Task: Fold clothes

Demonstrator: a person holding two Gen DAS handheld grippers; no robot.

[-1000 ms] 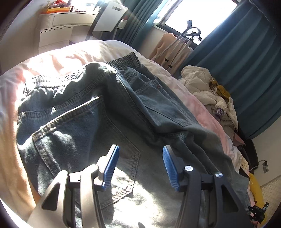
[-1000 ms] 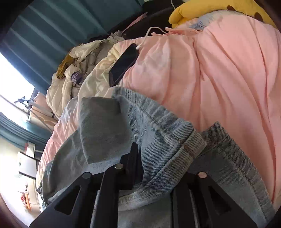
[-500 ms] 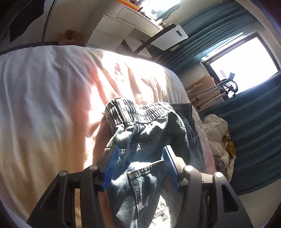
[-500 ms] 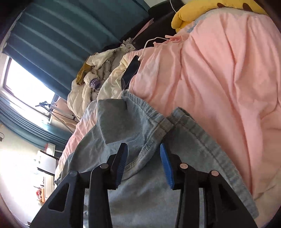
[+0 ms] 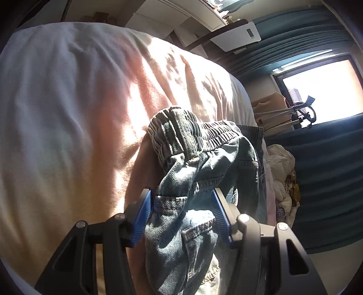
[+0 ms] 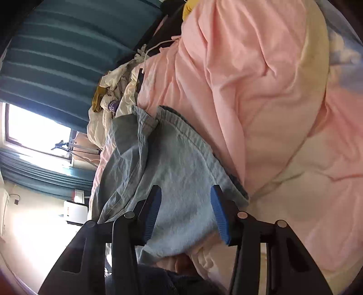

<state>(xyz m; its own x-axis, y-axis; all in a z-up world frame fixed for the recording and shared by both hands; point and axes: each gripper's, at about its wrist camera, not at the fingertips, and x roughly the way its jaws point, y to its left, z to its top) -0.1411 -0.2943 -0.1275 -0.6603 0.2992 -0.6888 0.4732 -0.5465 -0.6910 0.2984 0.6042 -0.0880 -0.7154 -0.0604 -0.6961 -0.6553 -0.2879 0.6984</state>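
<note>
A pair of blue jeans (image 5: 199,172) lies on the pink duvet (image 5: 68,127) of a bed. In the left wrist view its bunched elastic waistband (image 5: 181,136) rises just ahead of my left gripper (image 5: 181,202), which is open with denim lying between the blue pads. In the right wrist view the pale leg end of the jeans (image 6: 179,177) lies flat with its hems (image 6: 145,122) farther off. My right gripper (image 6: 186,202) hovers open over that leg and holds nothing.
A heap of cream and yellow clothes (image 6: 111,106) lies beyond the jeans by the teal curtain (image 6: 56,63). A bright window (image 5: 324,88), a white desk (image 5: 181,13) and a chair (image 5: 236,36) stand past the bed's far edge. Rumpled pink duvet (image 6: 261,113) spreads right.
My right gripper has let go of the jeans' hem, opened wide and drawn back over the leg. My left gripper swung from the seat pockets toward the waistband, staying open.
</note>
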